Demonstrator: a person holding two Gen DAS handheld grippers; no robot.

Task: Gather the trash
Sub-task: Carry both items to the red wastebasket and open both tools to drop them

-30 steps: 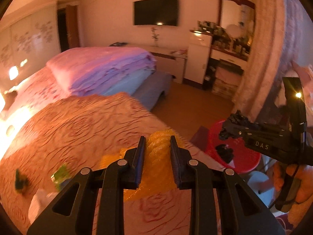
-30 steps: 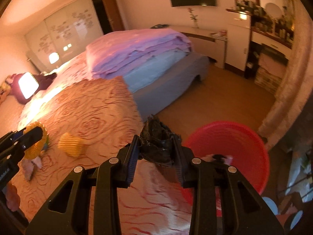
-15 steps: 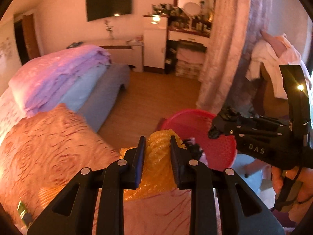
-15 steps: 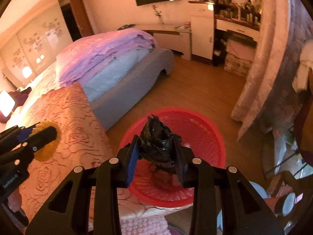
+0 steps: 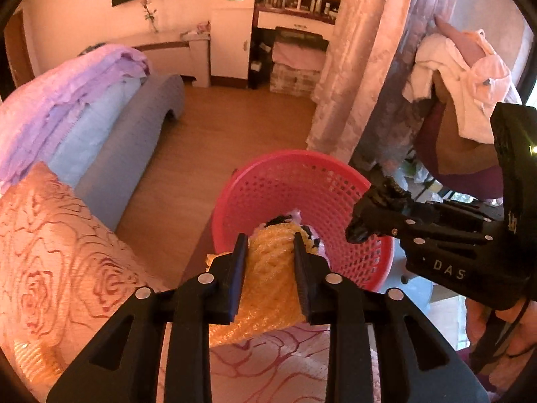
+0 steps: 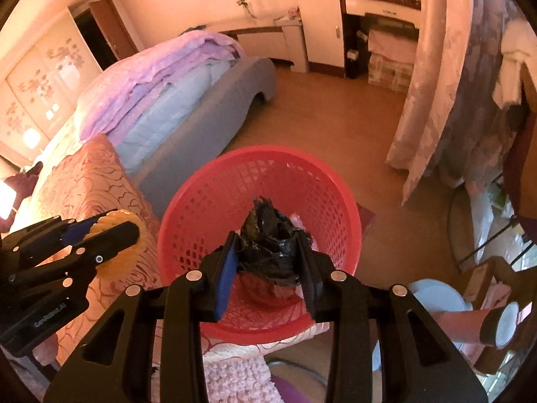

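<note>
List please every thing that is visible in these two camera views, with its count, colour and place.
basket: one, red, on the floor beside the bed
black bag: one, crumpled, clamped over the basket
yellow foam net: one, clamped near the basket rim
bed cover: one, orange with rose pattern, on the bed
folded quilts: a stack, purple and light blue, farther along the bed
curtain: one, pinkish, right side
right gripper: black, shut on the bag
left gripper: black, shut on the net

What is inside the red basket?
The red basket already holds some trash at the bottom: pale pinkish scraps and something dark. Most of it is hidden behind the black bag and yellow wrap held in the grippers.
</note>
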